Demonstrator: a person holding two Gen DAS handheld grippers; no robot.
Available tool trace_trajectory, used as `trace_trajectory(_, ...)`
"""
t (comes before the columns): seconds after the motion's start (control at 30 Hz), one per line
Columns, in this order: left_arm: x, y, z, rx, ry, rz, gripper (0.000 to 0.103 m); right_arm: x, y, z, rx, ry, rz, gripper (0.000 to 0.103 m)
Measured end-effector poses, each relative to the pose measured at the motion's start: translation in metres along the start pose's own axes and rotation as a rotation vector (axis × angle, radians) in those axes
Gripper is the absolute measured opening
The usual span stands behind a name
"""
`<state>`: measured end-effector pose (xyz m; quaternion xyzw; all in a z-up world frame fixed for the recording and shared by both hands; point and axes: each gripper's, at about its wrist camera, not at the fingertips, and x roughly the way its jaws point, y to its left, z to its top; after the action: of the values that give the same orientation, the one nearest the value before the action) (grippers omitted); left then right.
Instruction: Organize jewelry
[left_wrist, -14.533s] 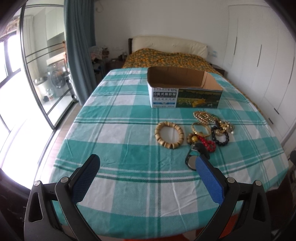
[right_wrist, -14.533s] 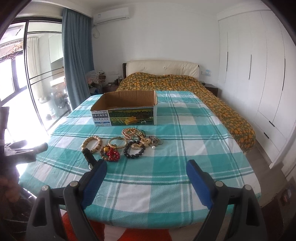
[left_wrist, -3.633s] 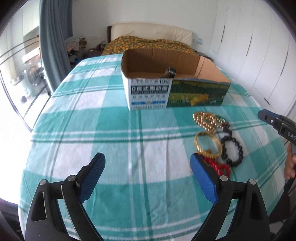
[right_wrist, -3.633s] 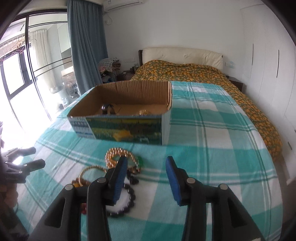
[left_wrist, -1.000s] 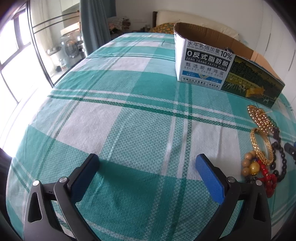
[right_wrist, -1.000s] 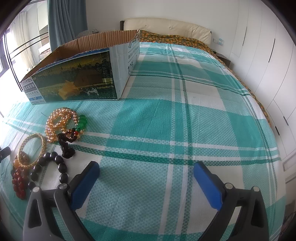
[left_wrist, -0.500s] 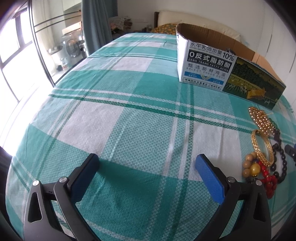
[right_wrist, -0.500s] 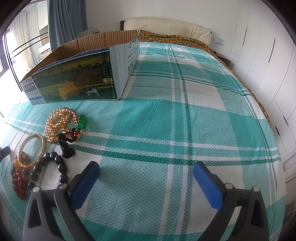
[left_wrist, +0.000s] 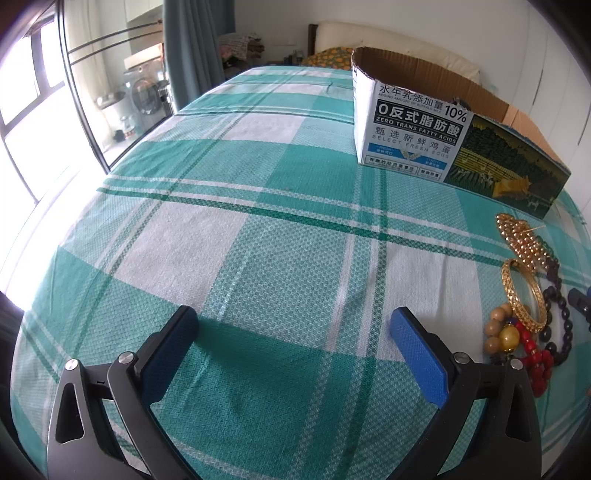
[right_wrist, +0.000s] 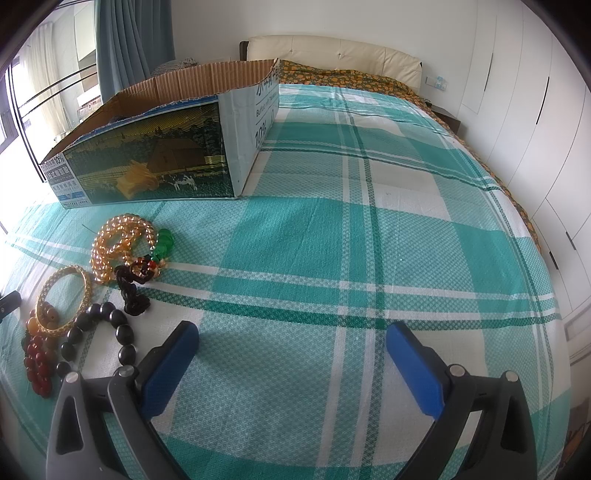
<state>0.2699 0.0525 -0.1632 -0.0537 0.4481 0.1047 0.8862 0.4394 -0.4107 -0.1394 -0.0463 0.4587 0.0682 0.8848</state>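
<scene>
Left claw (left_wrist: 291, 328): blue pads spread wide, nothing between them, low over bare green-and-white checked bedsheet (left_wrist: 258, 221). Jewelry lies off to its right, well clear of the pads.

Open-topped cardboard carton with printed farm scene (right_wrist: 147, 162): stands on the bed just behind the jewelry. Interior mostly hidden by its near wall from both views; contents cannot be told.

Jewelry cluster, left to right in the right wrist view: red bead string with amber beads (right_wrist: 37, 362); gold filigree bangle (right_wrist: 64, 299), touching the red string; black round-bead bracelet (right_wrist: 110, 332), just beside the bangle; coiled strand of golden-orange beads (right_wrist: 118, 240) with a green glass piece (right_wrist: 164, 243); dark knotted cord tassel (right_wrist: 131, 291) trailing from that strand toward the black bracelet.

Right claw (right_wrist: 291, 343): pads spread wide, empty, its left pad near the black bracelet.

Risks, as judged:
- Pieces touch and overlap; pinching one may drag a neighbour along, cord and bead strings being loose.
- The bangle lies flat; pads could slide off its rim or pinch the sheet.
- Beads may slip from smooth pads before reaching the carton.
</scene>
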Motion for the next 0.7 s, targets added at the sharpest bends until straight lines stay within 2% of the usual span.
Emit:
trace_trajectory(0.2,0.000,0.000,0.000,0.002,0.001,-0.001,0.103,0.000,0.000,0.000,0.000,0.000,0.000,0.103)
trace_trajectory(0.3,0.000,0.000,0.002,0.027,0.005,-0.028,0.103,0.001,0.001,0.002,0.018,0.001,-0.013,0.103)
trace_trajectory(0.33,-0.002,0.000,0.002,0.043,0.005,-0.063,0.103,0.001,0.001,0.002,0.028,0.003,-0.017,0.103)
trace_trajectory(0.4,-0.011,0.001,-0.002,0.072,-0.009,-0.193,0.102,-0.007,-0.001,-0.002,0.060,0.000,-0.030,0.102)
trace_trajectory(0.47,-0.029,0.000,-0.009,0.097,-0.048,-0.302,0.102,-0.035,-0.001,-0.009,0.088,-0.068,-0.021,0.102)
trace_trajectory(0.57,-0.051,-0.009,-0.020,0.150,-0.119,-0.338,0.102,-0.075,0.011,-0.023,0.045,-0.149,-0.020,0.102)
trace_trajectory(0.7,-0.056,-0.030,-0.025,0.202,-0.102,-0.385,0.102,-0.101,0.034,-0.035,-0.001,-0.177,0.036,0.102)
